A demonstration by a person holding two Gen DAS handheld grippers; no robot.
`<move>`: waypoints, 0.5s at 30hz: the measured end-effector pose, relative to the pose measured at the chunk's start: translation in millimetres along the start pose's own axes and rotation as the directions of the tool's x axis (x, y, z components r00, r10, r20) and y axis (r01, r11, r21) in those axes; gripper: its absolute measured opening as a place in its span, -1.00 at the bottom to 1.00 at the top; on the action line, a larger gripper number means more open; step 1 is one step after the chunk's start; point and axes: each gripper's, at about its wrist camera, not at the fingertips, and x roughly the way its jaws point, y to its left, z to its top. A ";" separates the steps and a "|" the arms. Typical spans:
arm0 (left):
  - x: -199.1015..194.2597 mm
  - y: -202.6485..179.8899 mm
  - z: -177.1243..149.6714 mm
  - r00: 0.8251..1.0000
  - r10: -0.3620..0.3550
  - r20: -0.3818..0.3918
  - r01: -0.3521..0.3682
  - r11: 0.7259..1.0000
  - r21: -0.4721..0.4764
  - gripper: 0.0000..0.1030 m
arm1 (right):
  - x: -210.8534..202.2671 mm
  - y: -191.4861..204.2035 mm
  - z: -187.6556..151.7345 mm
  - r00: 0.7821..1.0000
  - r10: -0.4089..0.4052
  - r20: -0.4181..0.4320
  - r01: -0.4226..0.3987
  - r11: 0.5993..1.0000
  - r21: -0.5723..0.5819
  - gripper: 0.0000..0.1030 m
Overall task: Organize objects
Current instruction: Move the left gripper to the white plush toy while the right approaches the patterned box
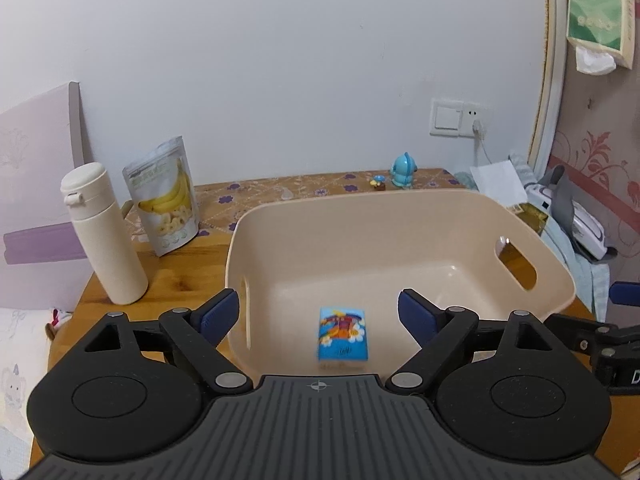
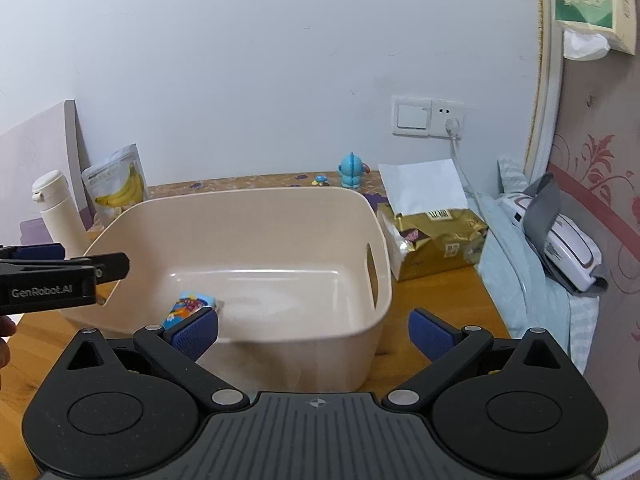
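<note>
A beige plastic basket (image 1: 400,208) with handle slots stands on the wooden table; it also shows in the right wrist view (image 2: 248,204). A small blue picture packet (image 1: 342,334) lies on the basket floor, also seen in the right wrist view (image 2: 188,308). My left gripper (image 1: 319,314) is open and empty over the basket's near rim, just above the packet. My right gripper (image 2: 314,330) is open and empty at the basket's near right corner. The left gripper's body (image 2: 60,276) shows at the left of the right wrist view.
A cream bottle (image 1: 102,236) and a banana chip pouch (image 1: 166,196) stand left of the basket. A gold snack bag (image 2: 436,244) lies right of it. A blue toy figure (image 1: 404,170) stands at the back. A white device (image 2: 560,240) lies on blue cloth at the right.
</note>
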 end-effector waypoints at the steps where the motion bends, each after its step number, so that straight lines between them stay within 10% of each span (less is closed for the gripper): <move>1: -3.0 -0.2 -3.4 1.000 0.004 0.002 -0.004 1.000 0.003 0.72 | -2.1 -0.3 -2.6 1.000 0.000 -0.001 0.000 1.000 0.003 1.00; 15: -36.0 4.0 -40.9 0.999 0.046 0.003 -0.046 0.999 0.004 0.72 | -22.9 -1.4 -38.3 1.000 -0.016 -0.026 0.016 1.000 0.016 1.00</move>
